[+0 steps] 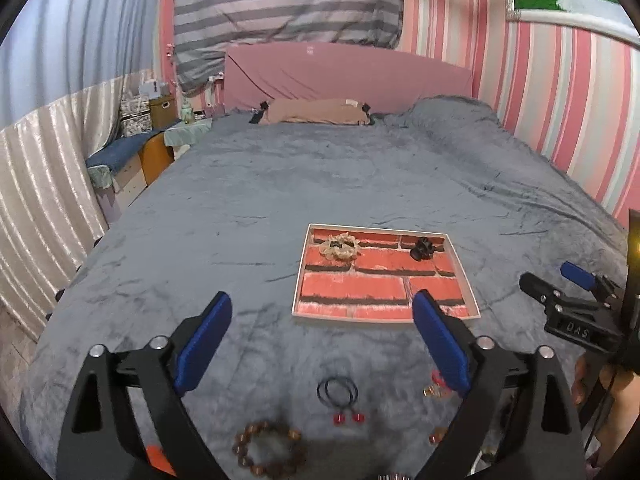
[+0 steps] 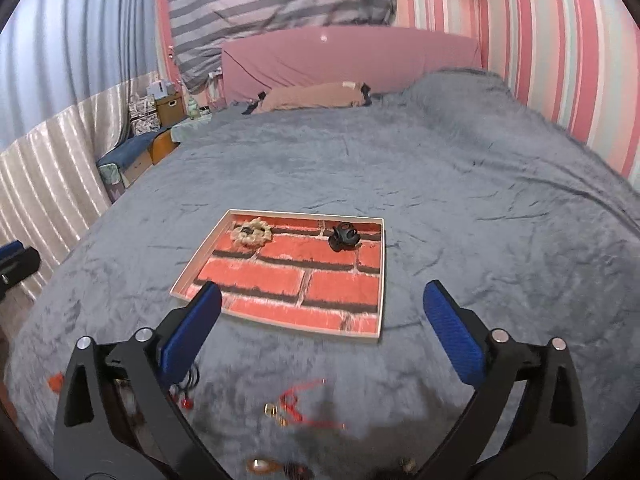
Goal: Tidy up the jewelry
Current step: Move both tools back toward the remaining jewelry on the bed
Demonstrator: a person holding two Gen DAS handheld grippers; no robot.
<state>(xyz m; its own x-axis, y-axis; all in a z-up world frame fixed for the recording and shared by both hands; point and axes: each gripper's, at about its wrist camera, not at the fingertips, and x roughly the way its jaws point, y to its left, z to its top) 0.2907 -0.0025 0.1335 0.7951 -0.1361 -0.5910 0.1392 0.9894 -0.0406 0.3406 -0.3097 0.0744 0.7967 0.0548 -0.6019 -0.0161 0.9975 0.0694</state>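
- Jewelry lies in two groups on the grey bed (image 1: 280, 184): two pieces in the tray (image 1: 300, 276), the rest loose on the blanket near the grippers.
- Hard to make out: in the right wrist view the near pieces are blurred. A red cord (image 2: 304, 408) with small gold beads (image 2: 272, 410) reads only as streaks, and an orange-brown piece (image 2: 260, 465) at the bottom edge is cut off.
- In the left wrist view a red and gold piece (image 1: 434, 386) is partly hidden behind the left gripper's right finger, and another small piece (image 1: 437, 436) low on that side is too small to name.
- An orange scrap (image 1: 158, 458) shows only partly behind the left finger's arm.
- The tray, a shallow white-rimmed one lined with a red brick pattern, holds a cream scrunchie (image 1: 340, 246) at its far left and a black clip (image 1: 423, 249) at its far right, well apart; the near half is bare.
- Loose in front of the tray: a black hair tie (image 1: 338, 392) with two red beads, and nearer the camera a brown bead bracelet (image 1: 268, 448).
- The left gripper (image 1: 322, 344) hangs above the blanket with its blue pads spread wide, grasping nothing; the hair tie and bracelet lie between the fingers in view, untouched.
- The right gripper (image 2: 332, 332) is likewise spread wide and empty, hovering over the blurred red cord, with the tray's near edge just beyond its fingertips.
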